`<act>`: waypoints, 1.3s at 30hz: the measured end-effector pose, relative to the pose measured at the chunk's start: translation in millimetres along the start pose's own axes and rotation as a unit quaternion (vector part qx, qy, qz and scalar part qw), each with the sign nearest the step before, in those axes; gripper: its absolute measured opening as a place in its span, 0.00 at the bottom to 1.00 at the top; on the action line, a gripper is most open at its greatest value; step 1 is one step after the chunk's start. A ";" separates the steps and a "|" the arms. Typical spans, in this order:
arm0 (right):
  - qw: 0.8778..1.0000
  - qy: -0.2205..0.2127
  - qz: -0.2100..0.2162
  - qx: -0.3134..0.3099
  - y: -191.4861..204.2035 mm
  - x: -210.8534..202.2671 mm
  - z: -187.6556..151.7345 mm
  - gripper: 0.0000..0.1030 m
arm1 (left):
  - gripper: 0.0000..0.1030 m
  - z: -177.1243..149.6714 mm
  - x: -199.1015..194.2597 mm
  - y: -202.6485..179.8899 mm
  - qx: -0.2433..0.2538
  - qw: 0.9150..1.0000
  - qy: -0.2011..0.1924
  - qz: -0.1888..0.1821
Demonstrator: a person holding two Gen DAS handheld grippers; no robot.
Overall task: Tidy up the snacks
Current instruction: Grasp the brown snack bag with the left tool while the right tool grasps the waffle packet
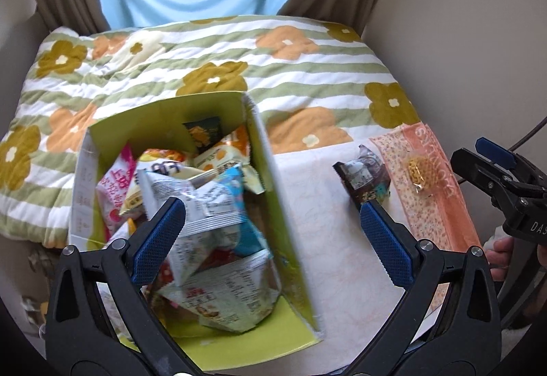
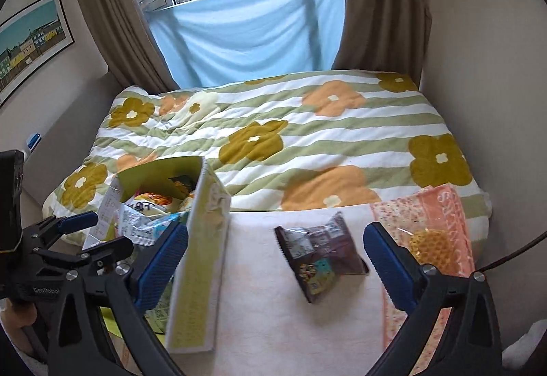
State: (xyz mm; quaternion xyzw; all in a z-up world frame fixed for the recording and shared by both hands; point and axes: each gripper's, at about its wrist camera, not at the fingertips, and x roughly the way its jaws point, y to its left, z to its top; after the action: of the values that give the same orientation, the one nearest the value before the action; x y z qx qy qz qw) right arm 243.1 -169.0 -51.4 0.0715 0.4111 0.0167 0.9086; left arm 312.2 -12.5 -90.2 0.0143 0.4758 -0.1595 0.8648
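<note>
A green cardboard box [image 1: 273,205] stands open on the white cloth, filled with several snack packets, a silver and blue one [image 1: 212,205] on top. My left gripper [image 1: 271,208] hangs open above the box, its blue pads apart and touching nothing. To the right, a dark brown snack packet [image 2: 321,256] lies flat on the cloth. My right gripper [image 2: 276,229] stands wide open over it, with the pads clear of the packet. A small yellow snack in clear wrap [image 2: 432,247] rests on a pink towel [image 2: 444,205]. The box [image 2: 201,256] sits left of the right gripper.
A white cloth [image 2: 273,324] covers the near end of the bed. Behind it spreads a striped flower quilt [image 2: 307,143], with brown curtains and a blue sheet over the window at the back. A wall runs close on the right. A person's hand [image 1: 499,253] holds the right gripper.
</note>
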 end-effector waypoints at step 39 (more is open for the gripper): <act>0.985 0.126 -0.118 -0.001 -184.8 120.2 -62.6 0.99 | 0.96 7.3 221.2 -202.7 0.324 0.929 0.171 0.056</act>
State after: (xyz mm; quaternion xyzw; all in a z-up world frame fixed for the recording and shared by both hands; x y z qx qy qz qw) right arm 270.4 -333.8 -208.3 0.0188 0.5281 -0.0813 0.8451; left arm 369.3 -264.2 -243.5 0.3471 0.5373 -0.2515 0.7263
